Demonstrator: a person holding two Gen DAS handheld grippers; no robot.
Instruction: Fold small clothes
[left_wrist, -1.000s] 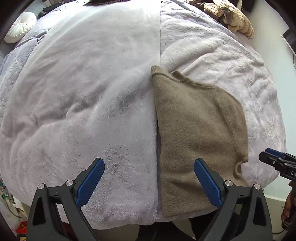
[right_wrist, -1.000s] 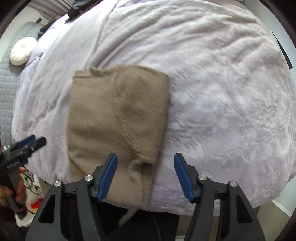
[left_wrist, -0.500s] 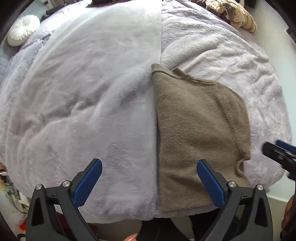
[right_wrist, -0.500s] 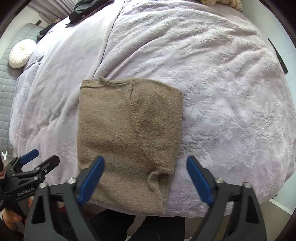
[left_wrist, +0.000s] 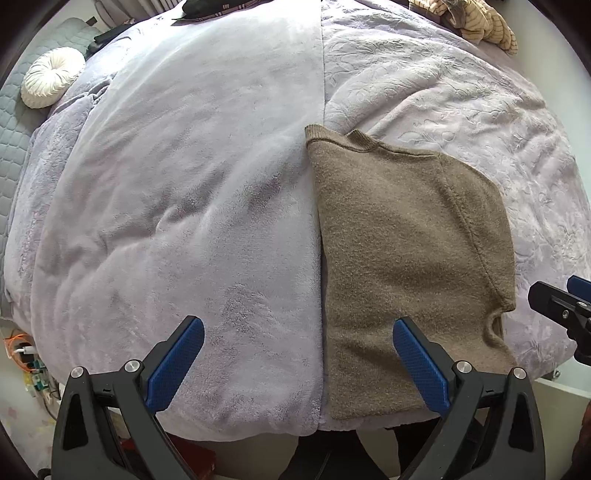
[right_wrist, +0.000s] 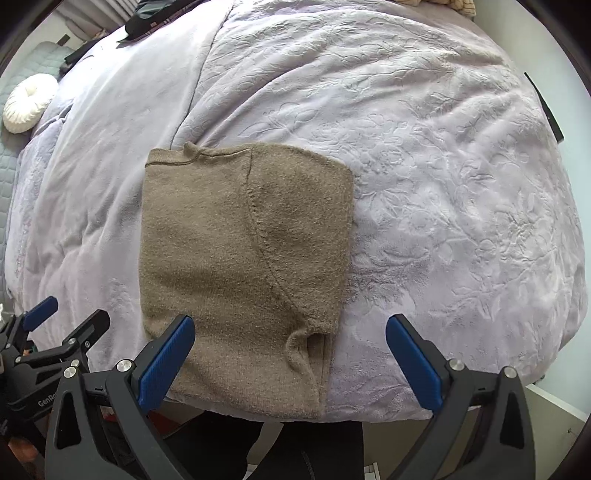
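Note:
A small brown knit sweater (left_wrist: 402, 266) lies folded flat on the lilac blanket (left_wrist: 192, 192), its lower hem at the near edge of the bed. It also shows in the right wrist view (right_wrist: 236, 266), with a sleeve folded over its right side. My left gripper (left_wrist: 299, 362) is open and empty, hovering above the sweater's lower left edge. My right gripper (right_wrist: 291, 358) is open and empty, hovering above the sweater's lower right corner. Each gripper shows at the edge of the other's view.
The bed's embossed lilac cover (right_wrist: 443, 184) spreads to the right. A round white cushion (left_wrist: 51, 81) lies at the far left. Striped tan clothes (left_wrist: 480, 22) and dark clothes (left_wrist: 221, 7) lie at the far side. Floor clutter (left_wrist: 26, 362) shows lower left.
Both grippers have pulled back and up from the sweater. The right gripper's jaws have opened wider. The sweater has not moved.

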